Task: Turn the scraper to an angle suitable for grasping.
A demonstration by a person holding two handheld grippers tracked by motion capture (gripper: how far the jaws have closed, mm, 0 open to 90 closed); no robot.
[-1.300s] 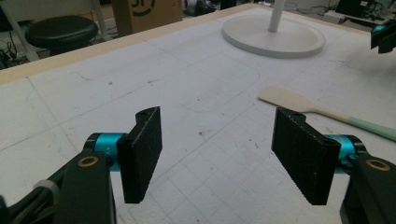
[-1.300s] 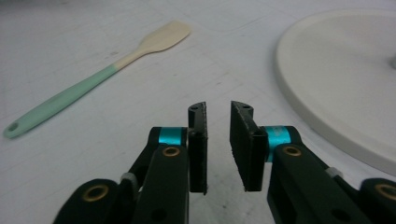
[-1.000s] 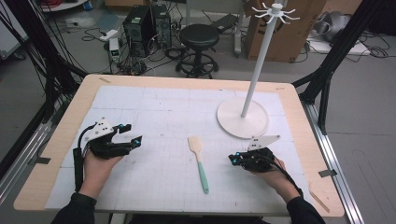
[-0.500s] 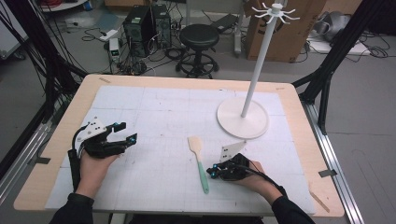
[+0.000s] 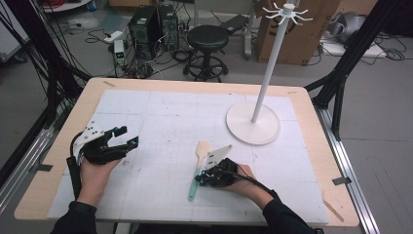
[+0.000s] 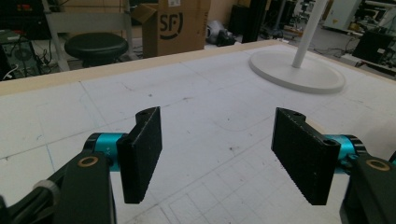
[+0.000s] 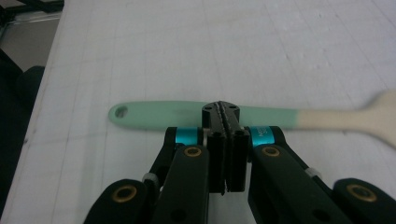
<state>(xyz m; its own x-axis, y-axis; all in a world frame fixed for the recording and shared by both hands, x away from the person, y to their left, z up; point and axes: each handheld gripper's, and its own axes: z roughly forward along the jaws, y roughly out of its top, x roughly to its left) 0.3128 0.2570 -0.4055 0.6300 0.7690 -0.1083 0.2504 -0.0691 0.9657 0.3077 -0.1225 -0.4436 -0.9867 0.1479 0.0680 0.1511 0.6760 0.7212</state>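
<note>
A spatula (image 5: 201,155) with a mint-green handle and a pale wooden blade lies on the white mat at front centre, blade pointing away. My right gripper (image 5: 198,179) is low over the mat on the handle's right side, its jaws pressed together. In the right gripper view its tips (image 7: 221,112) reach the middle of the green handle (image 7: 159,115), with nothing between the pads. My left gripper (image 5: 125,136) hovers at the left of the mat, jaws apart and empty. In the left gripper view its pads (image 6: 140,154) frame bare mat.
A white coat stand rises from a round base (image 5: 253,123) at the back right of the mat, and that base (image 6: 299,72) is also in the left gripper view. A small wooden strip (image 5: 332,206) lies at the table's front right corner. A stool (image 5: 208,39) stands beyond the far edge.
My right gripper has slid left across the mat to the spatula's handle, jaws staying together. The left gripper has barely moved.
</note>
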